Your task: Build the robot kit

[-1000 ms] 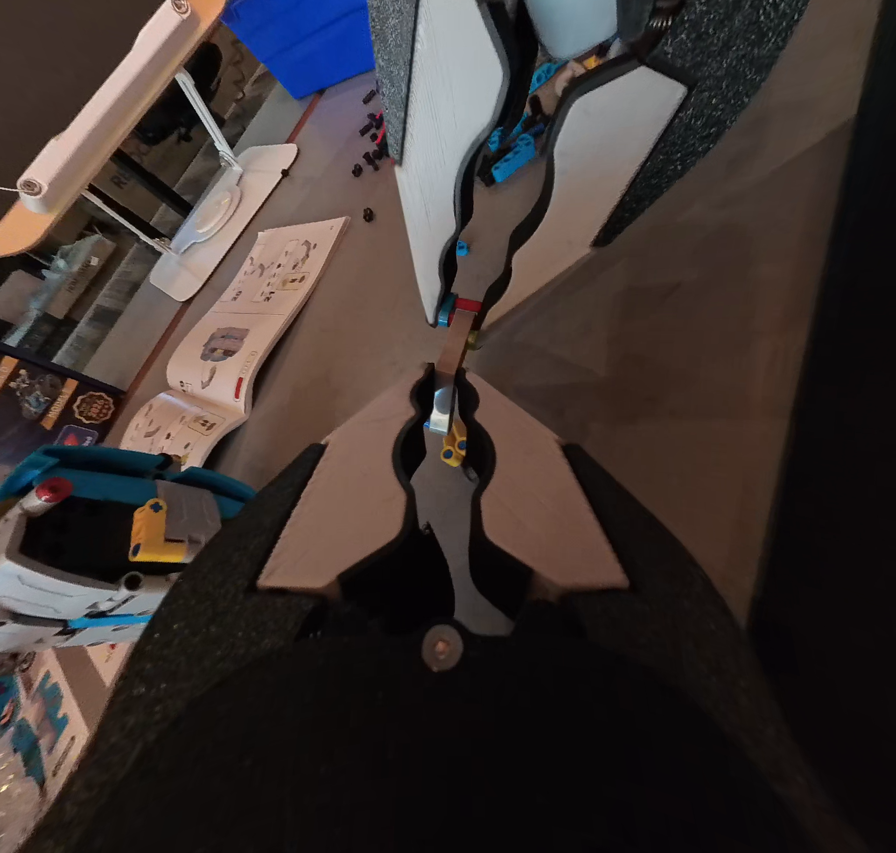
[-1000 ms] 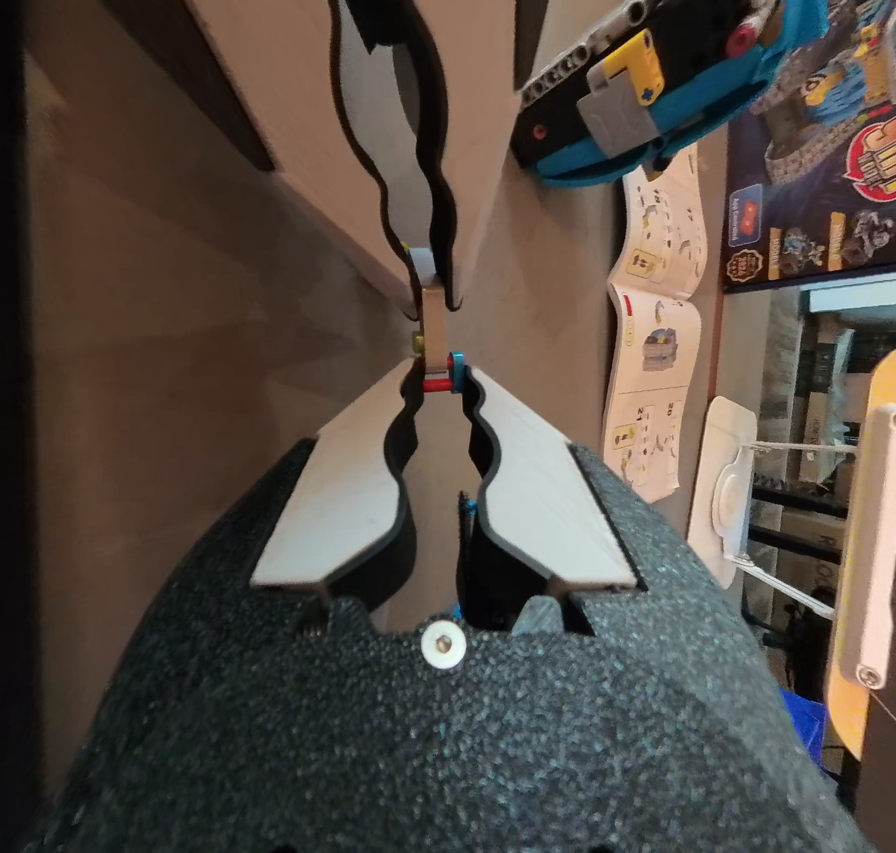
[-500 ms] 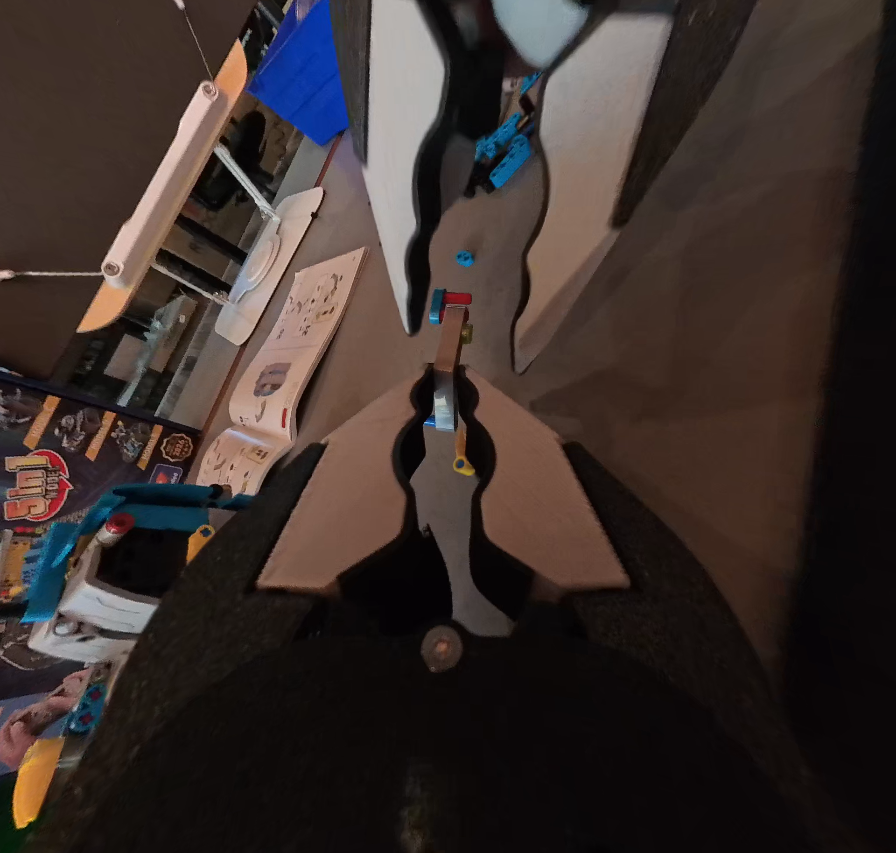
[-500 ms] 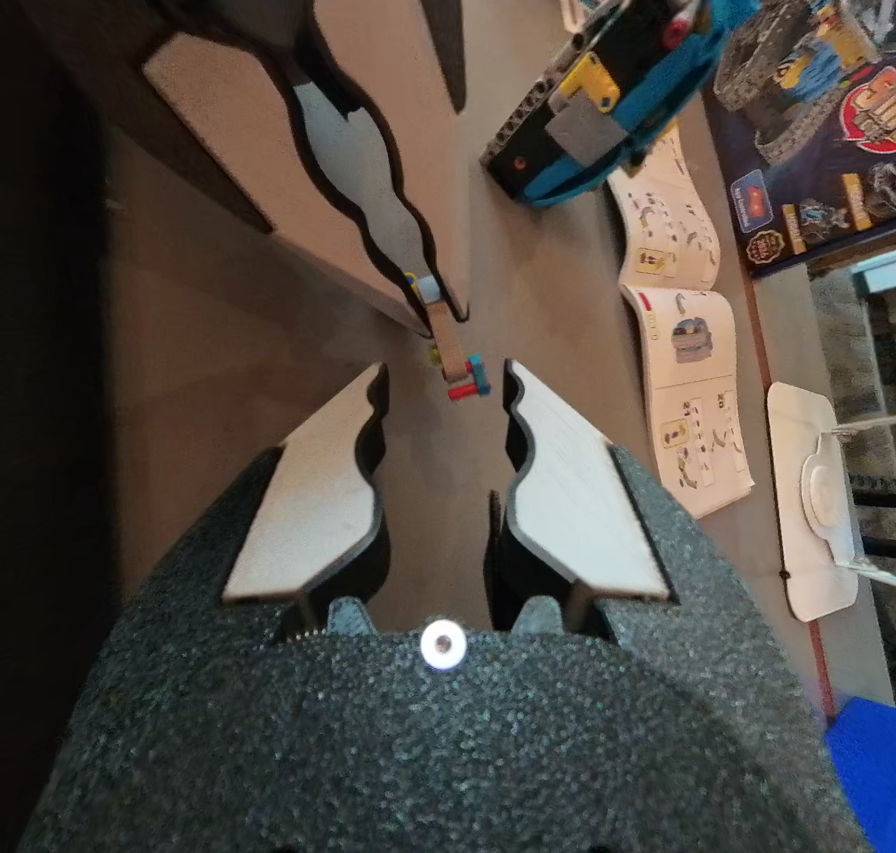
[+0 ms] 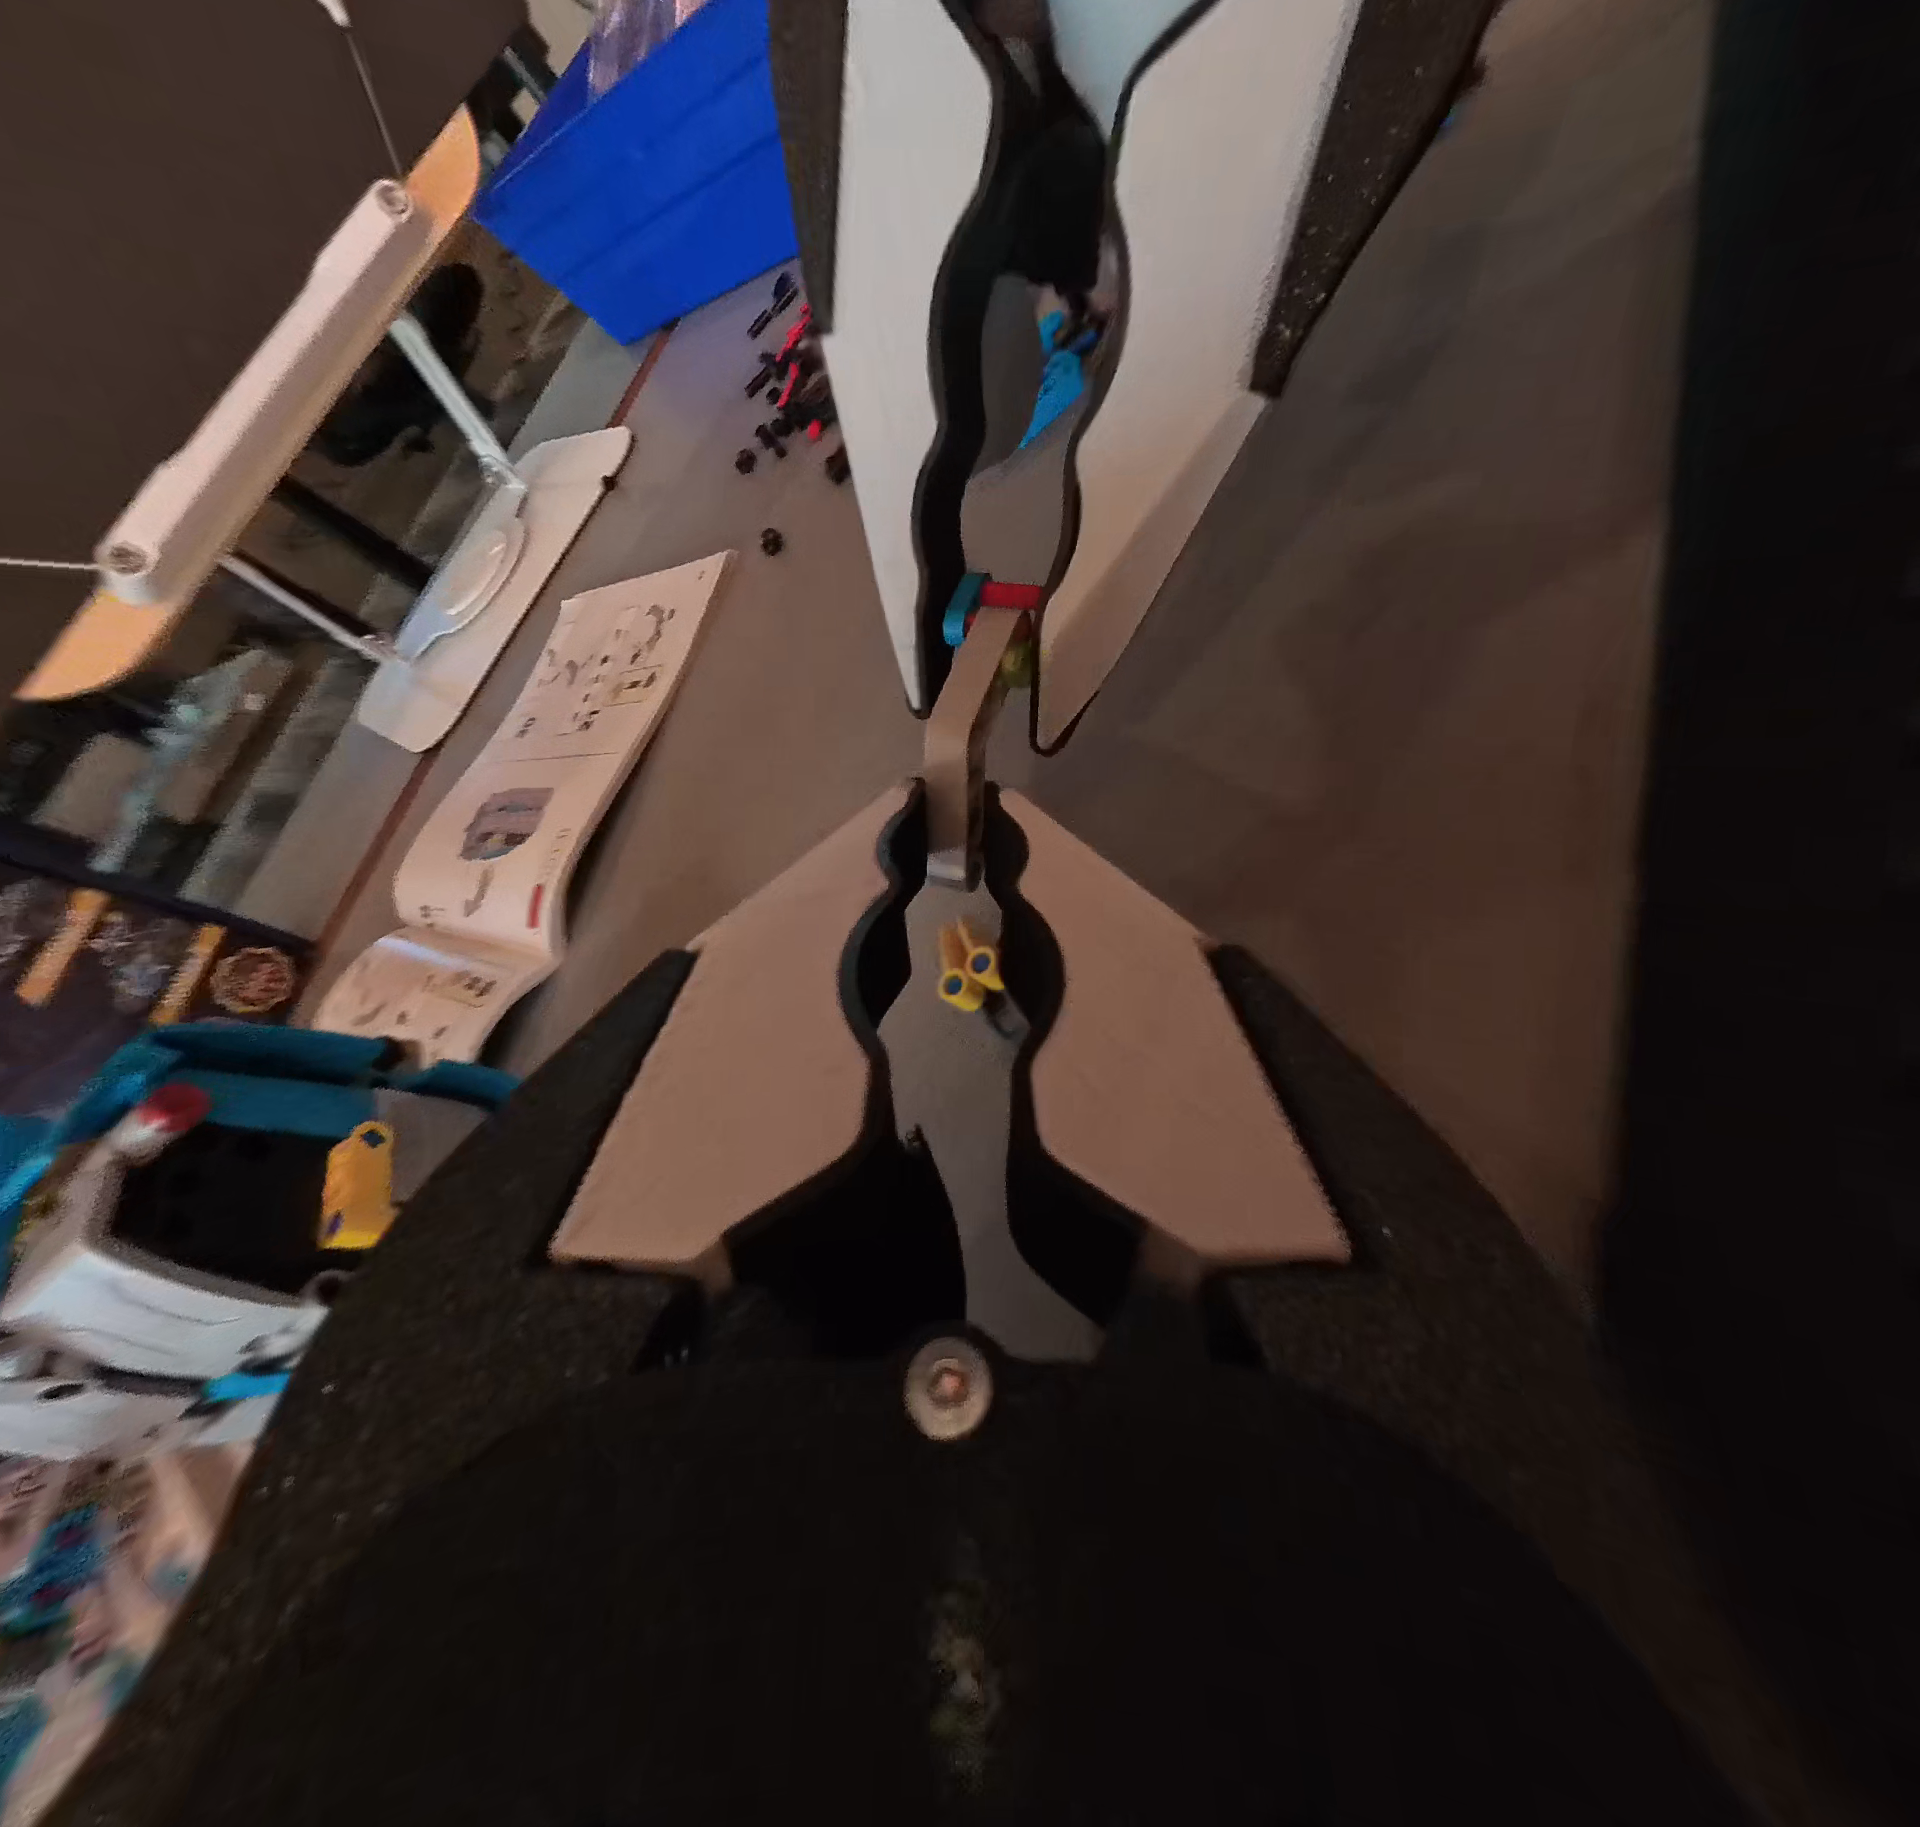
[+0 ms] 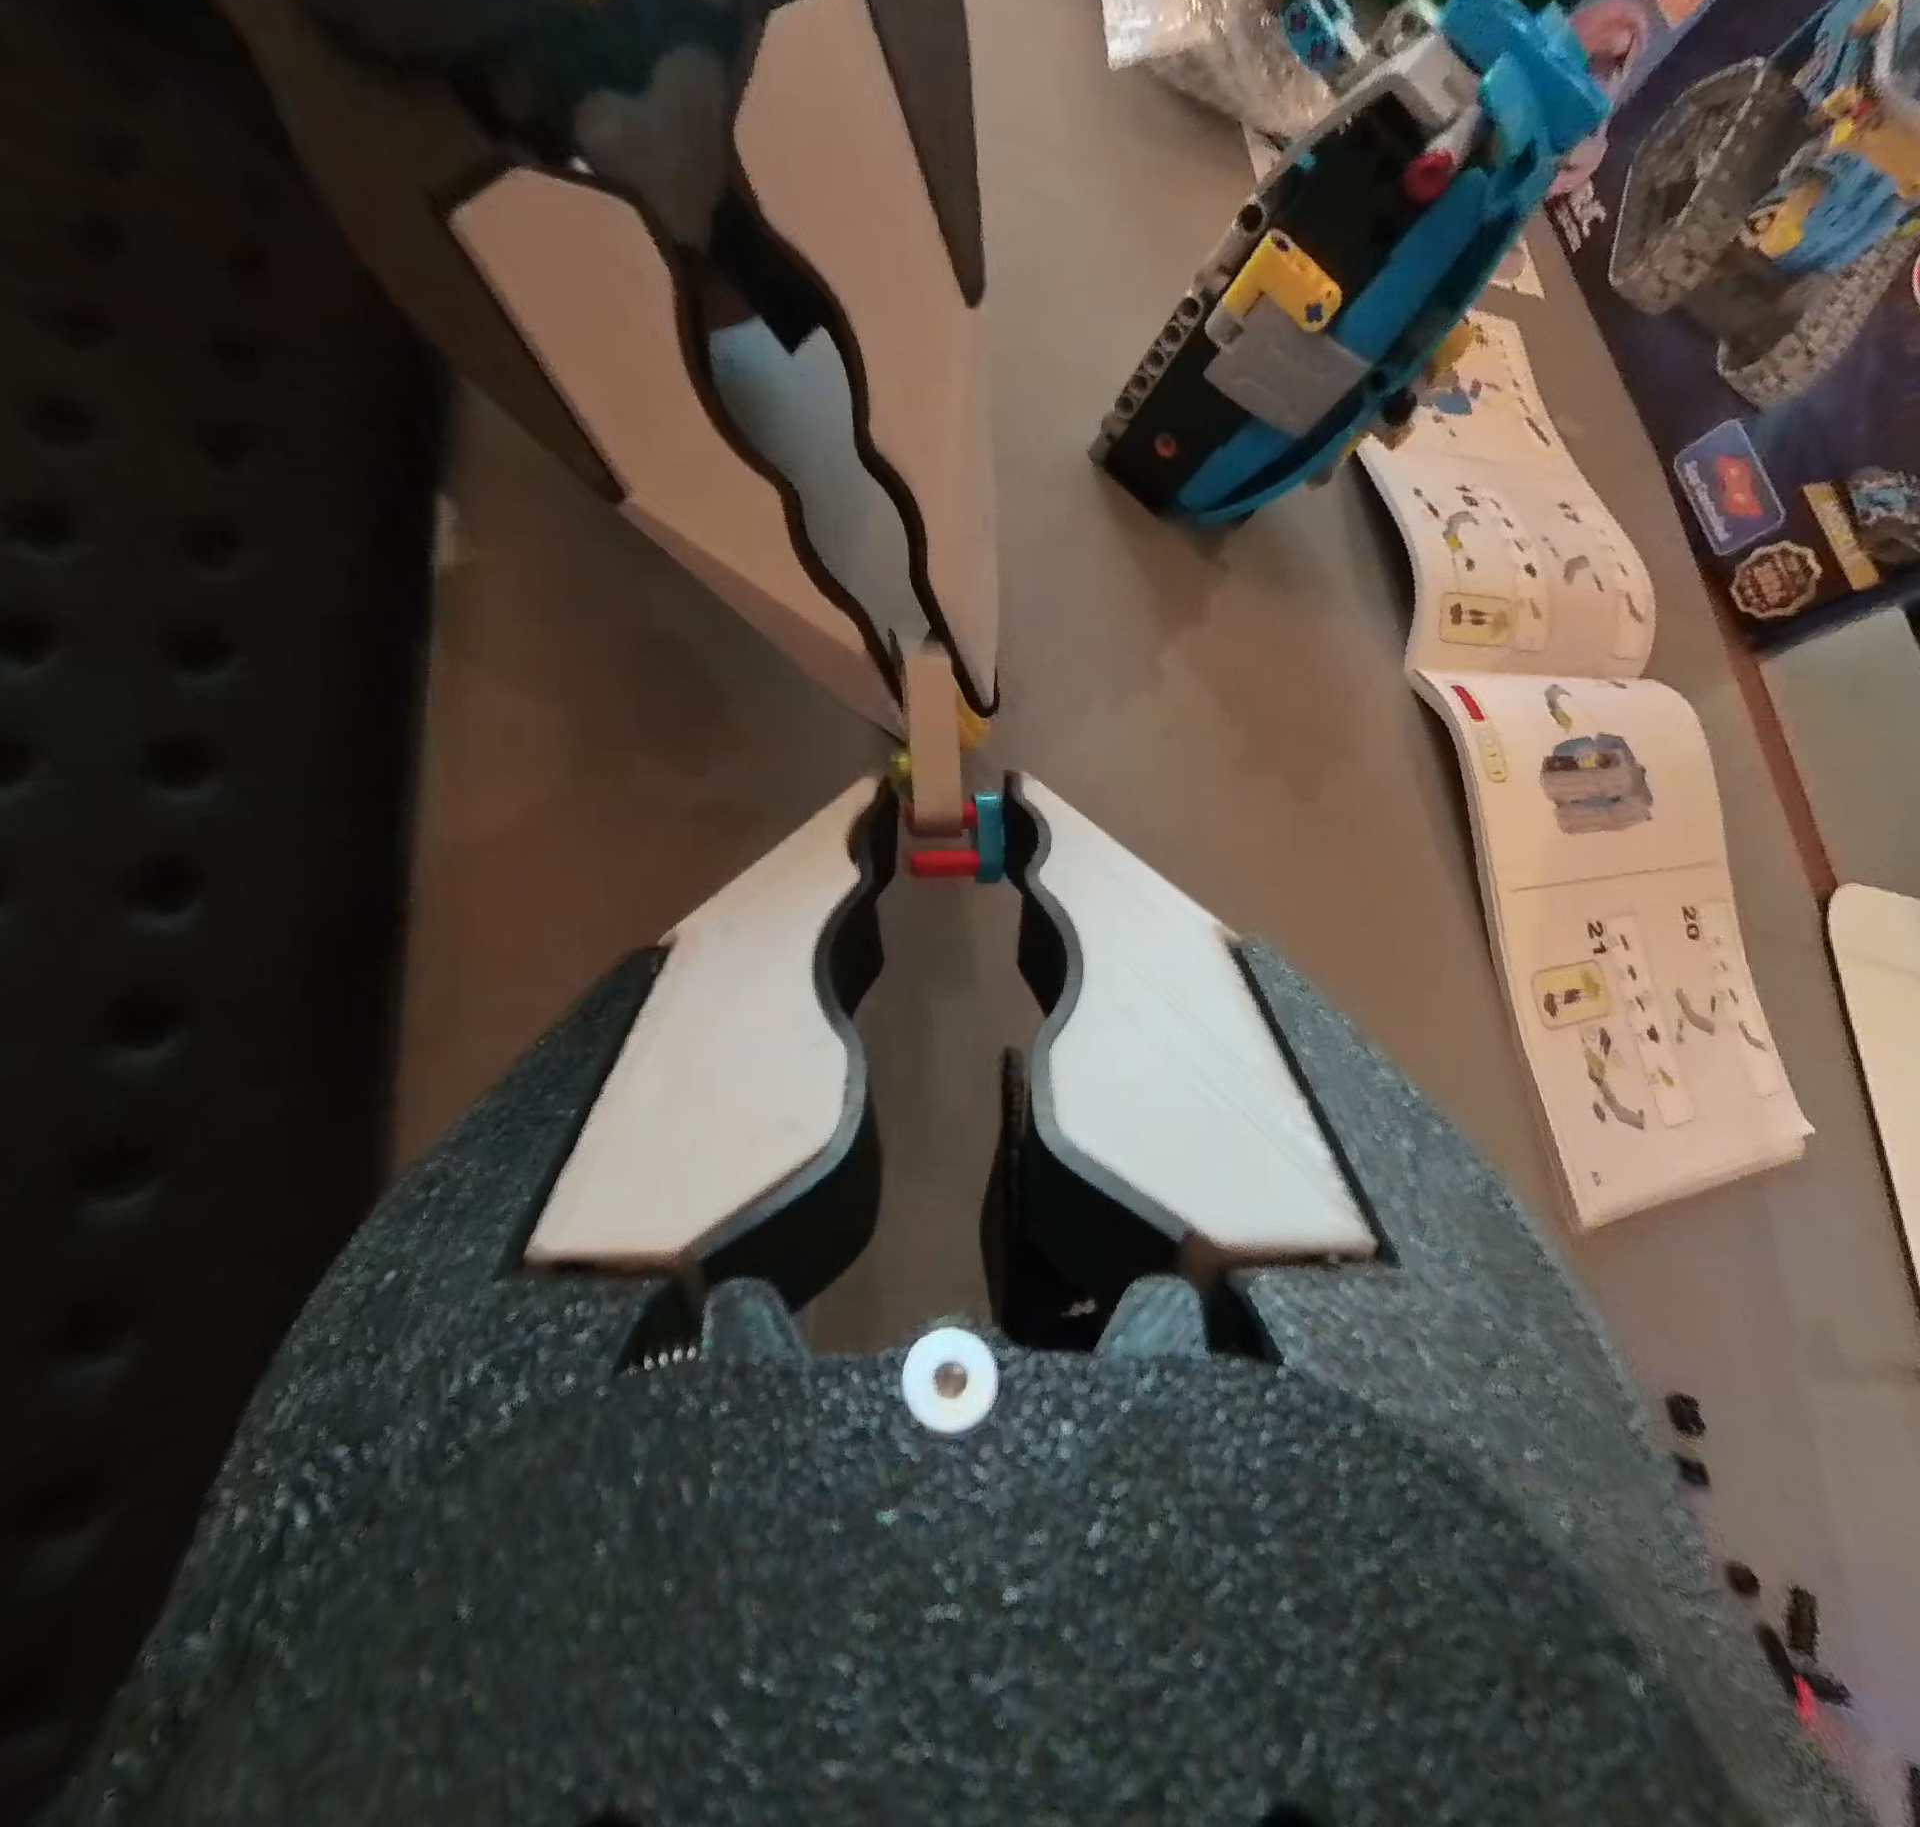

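The left gripper is clamped on the near end of a slim grey plastic building-toy beam, keeping it steady so its far end, with the small red pin and blue connector, points toward 12 o'clock between the tips of the right gripper. The right gripper's jaws stand narrow around that connector, though whether they press on it cannot be told. At 9 o'clock in the left wrist view lie an open paper instruction booklet, a half-built blue, black and white toy model and a white desk lamp; nothing blocks the grippers.
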Tool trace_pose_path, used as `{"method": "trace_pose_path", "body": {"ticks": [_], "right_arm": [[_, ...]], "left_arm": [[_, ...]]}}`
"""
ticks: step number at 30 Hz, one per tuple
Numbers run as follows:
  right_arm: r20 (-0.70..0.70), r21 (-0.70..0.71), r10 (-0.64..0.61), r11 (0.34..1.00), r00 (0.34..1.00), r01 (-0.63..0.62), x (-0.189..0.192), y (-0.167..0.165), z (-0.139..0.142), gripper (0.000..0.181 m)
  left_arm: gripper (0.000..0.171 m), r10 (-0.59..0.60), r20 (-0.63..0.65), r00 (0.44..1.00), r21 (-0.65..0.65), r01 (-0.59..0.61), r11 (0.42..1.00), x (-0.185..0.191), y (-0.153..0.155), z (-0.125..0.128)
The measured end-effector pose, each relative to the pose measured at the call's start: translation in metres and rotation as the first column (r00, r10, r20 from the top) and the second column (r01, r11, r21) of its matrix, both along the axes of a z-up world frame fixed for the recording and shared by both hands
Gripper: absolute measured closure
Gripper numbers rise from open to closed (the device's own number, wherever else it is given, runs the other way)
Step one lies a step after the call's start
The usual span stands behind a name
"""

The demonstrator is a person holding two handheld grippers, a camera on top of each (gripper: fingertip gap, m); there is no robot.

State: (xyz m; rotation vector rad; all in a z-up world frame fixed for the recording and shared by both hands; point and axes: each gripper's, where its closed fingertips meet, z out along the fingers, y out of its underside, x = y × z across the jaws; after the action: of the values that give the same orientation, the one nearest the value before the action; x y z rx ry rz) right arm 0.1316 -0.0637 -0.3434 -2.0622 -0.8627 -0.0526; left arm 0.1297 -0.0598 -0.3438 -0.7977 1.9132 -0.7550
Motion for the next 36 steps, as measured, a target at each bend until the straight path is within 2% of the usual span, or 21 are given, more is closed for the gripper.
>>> {"method": "trace_pose_path", "body": {"ticks": [6, 9, 14, 27, 36], "right_arm": [[0.124, -0.058, -0.068, 0.995, 0.99, 0.076, 0.007, 0.006, -0.015, 0.152], [0.18, -0.067, -0.079, 0.994, 0.981, 0.092, 0.011, 0.006, -0.019, 0.157], [0.188, -0.078, -0.089, 0.991, 0.978, 0.105, 0.012, 0.007, -0.022, 0.16], [0.308, -0.012, -0.041, 0.999, 0.951, 0.047, 0.011, 0.011, -0.023, 0.162], [0.328, -0.007, -0.026, 1.0, 0.944, 0.03, 0.01, 0.01, -0.022, 0.164]], "left_arm": [[0.163, 0.075, 0.05, 0.996, 0.271, -0.086, 0.959, 0.005, 0.009, -0.005], [0.162, 0.087, 0.047, 0.995, 0.337, -0.098, 0.937, 0.006, 0.01, -0.009], [0.164, 0.117, 0.078, 0.99, 0.455, -0.14, 0.88, 0.008, 0.011, -0.01], [0.164, 0.131, 0.065, 0.989, 0.439, -0.146, 0.887, 0.008, 0.013, -0.012], [0.164, 0.131, 0.056, 0.99, 0.408, -0.143, 0.902, 0.007, 0.012, -0.012]]}}
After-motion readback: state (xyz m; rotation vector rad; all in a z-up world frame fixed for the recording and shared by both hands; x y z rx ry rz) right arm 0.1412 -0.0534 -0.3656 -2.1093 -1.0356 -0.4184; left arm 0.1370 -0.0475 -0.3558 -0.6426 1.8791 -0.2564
